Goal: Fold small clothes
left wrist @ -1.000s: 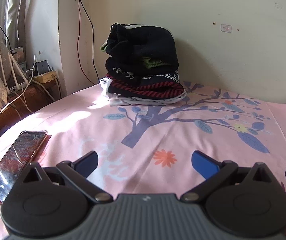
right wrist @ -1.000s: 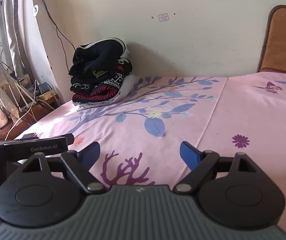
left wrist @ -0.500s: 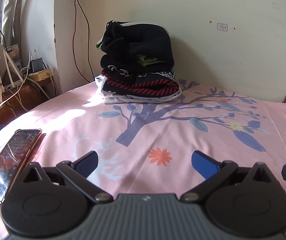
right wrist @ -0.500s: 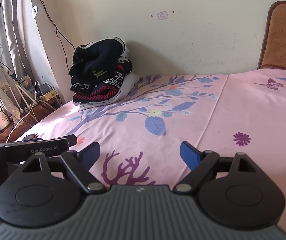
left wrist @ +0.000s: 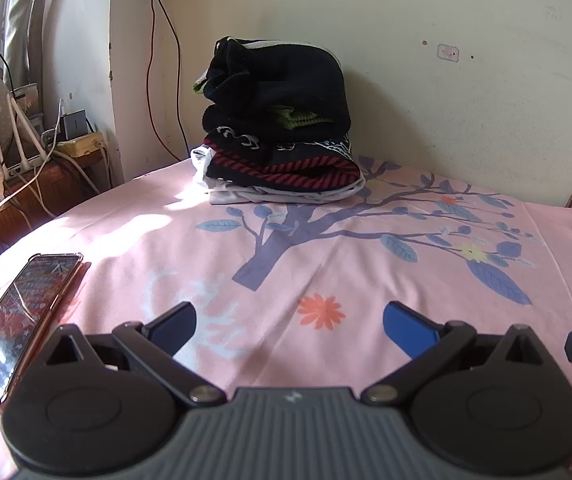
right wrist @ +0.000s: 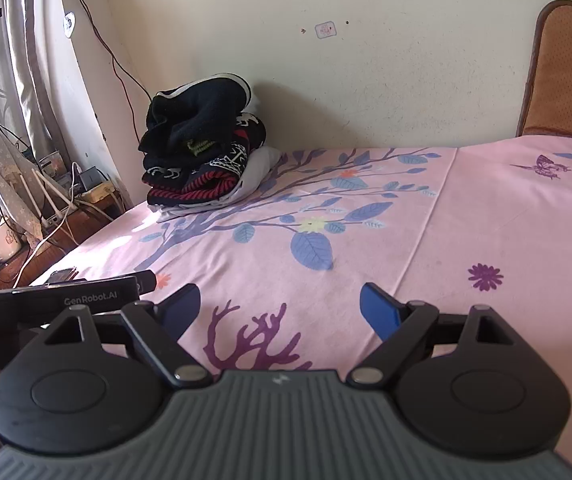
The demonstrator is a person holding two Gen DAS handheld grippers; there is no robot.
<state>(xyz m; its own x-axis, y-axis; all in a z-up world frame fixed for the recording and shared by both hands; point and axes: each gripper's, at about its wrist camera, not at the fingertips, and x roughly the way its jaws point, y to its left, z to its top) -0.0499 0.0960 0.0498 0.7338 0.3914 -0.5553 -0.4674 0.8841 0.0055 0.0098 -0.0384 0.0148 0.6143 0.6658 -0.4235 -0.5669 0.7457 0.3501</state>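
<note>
Left gripper point(left wrist: 289, 320) advanced toward clothes pile point(left wrist: 275, 124) since second ago. Both tools, right gripper point(right wrist: 279, 306) included, gaped wide, held nothing. Pile sat at bedsheet point(left wrist: 366, 248) far corner against wall. Advice: pinch topmost garment only, lift clear.

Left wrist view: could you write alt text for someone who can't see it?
An open left gripper hovers low over a pink floral bedsheet, holding nothing. A pile of dark folded clothes sits at the far edge of the bed against a cream wall. A phone with a cracked screen lies on the sheet at the left.
</note>
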